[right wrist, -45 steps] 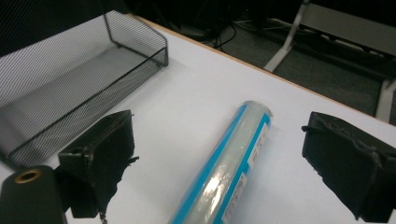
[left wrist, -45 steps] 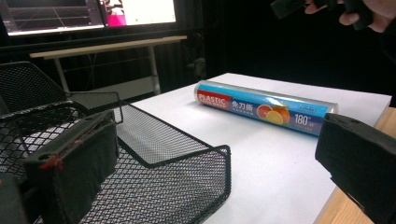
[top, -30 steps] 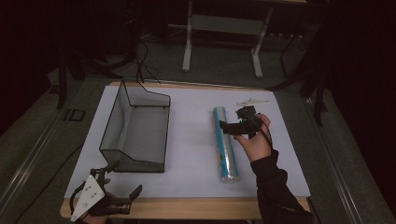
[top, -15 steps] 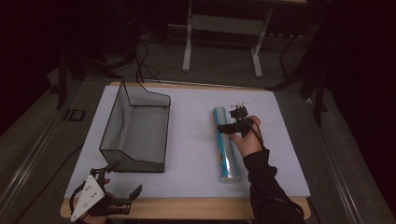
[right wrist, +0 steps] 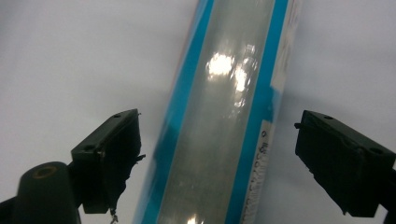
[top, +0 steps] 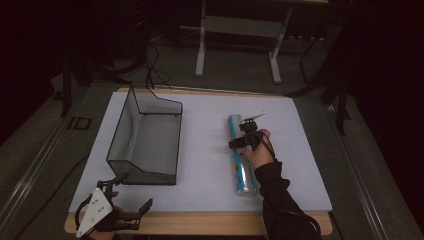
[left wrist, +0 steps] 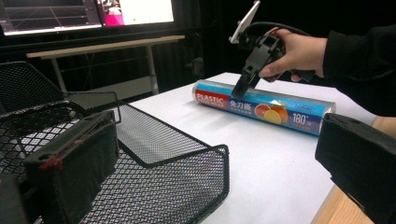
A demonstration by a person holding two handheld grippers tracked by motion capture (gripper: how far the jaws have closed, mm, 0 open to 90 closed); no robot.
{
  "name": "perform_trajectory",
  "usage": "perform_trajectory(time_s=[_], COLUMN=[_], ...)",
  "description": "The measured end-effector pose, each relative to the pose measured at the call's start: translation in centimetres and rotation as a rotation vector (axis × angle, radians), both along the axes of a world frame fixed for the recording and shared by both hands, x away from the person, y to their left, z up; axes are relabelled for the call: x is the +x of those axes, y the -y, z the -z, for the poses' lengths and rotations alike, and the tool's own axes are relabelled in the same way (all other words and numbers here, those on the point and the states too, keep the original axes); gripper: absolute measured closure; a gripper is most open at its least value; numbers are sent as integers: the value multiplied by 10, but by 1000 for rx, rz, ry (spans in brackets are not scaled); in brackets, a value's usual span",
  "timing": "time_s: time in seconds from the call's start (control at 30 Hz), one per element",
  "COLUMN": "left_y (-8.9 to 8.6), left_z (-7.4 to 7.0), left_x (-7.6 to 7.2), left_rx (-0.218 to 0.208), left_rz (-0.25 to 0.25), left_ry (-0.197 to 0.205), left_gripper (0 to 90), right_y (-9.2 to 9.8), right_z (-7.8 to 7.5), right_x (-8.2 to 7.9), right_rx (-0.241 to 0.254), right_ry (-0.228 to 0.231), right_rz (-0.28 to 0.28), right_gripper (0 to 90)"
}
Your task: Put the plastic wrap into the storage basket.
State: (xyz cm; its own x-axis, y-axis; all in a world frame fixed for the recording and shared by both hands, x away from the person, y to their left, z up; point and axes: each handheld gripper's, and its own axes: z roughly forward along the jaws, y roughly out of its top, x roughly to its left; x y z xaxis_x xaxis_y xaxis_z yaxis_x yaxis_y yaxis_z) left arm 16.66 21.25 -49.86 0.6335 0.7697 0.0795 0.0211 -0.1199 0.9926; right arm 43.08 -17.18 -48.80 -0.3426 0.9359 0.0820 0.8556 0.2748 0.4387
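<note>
A blue and clear roll of plastic wrap [top: 240,156] lies lengthwise on the white table cover, right of centre. My right gripper [top: 239,141] hangs over the roll's far half, pointing down, open. In the right gripper view its two black jaws stand wide apart on either side of the roll [right wrist: 224,116], not touching it. The left gripper view shows the roll [left wrist: 264,106] with its printed label and the right gripper [left wrist: 243,86] above it. My left gripper [top: 134,192] rests open near the table's front left corner, nothing between its fingers.
A black wire mesh basket [top: 145,137] stands left of centre, its near wall [left wrist: 154,182] close in front of my left gripper. The white cover [top: 205,150] spans most of the table; a wooden edge [top: 210,222] runs along the front. A metal stand [top: 240,30] sits beyond the table.
My right gripper has moved left from beside the roll's far end to directly over the roll and has lowered towards it. The left gripper has stayed put.
</note>
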Motion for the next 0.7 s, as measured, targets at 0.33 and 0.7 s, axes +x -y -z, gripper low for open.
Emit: perform_trajectory(time_s=[0.33, 0.7], left_y=[-1, 0], left_z=[0, 0], left_x=[-1, -1], left_rx=[2, 12], left_rz=[-1, -4], left_ry=[2, 4], left_gripper=[1, 1], right_y=[-3, -11], right_z=[15, 21], right_x=[3, 7], right_rx=[-3, -20], right_ry=[-102, -202], right_rz=[17, 37], right_gripper=[245, 272])
